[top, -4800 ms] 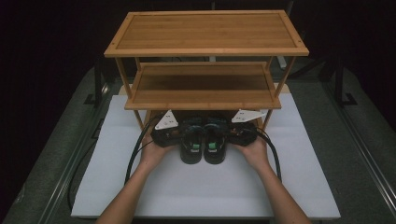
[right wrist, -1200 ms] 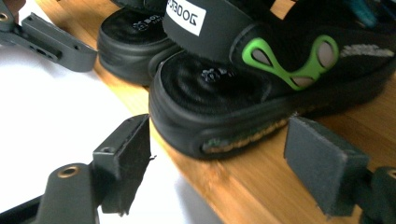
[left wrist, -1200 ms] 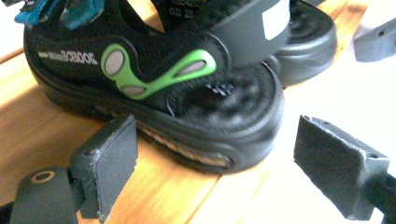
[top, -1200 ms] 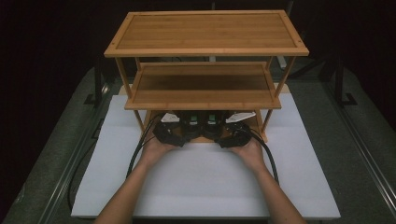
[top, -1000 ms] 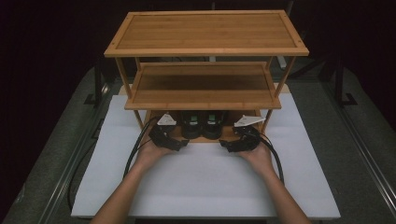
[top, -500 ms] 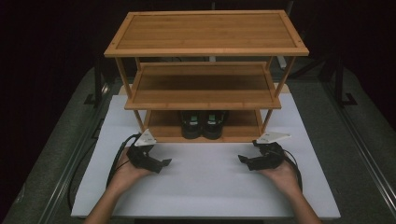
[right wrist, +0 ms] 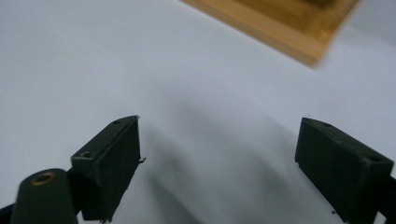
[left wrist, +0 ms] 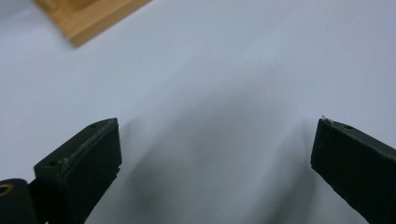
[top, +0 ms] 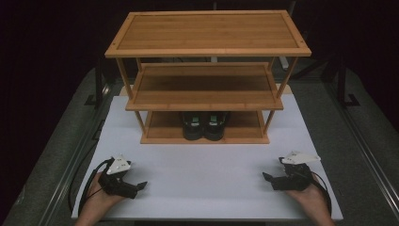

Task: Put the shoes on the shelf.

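Lower centre of high view: shoes (top: 205,125) on rack (top: 205,136) bottom shelf, heels outward. Left gripper (top: 139,187) lower left, right gripper (top: 267,178) lower right; roughly equidistant, jaws wide, empty.

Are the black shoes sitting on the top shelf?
No, the black shoes sit side by side on the bottom shelf of the wooden rack.

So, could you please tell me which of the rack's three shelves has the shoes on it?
The bottom shelf: the pair of black shoes sits there; the two above are bare.
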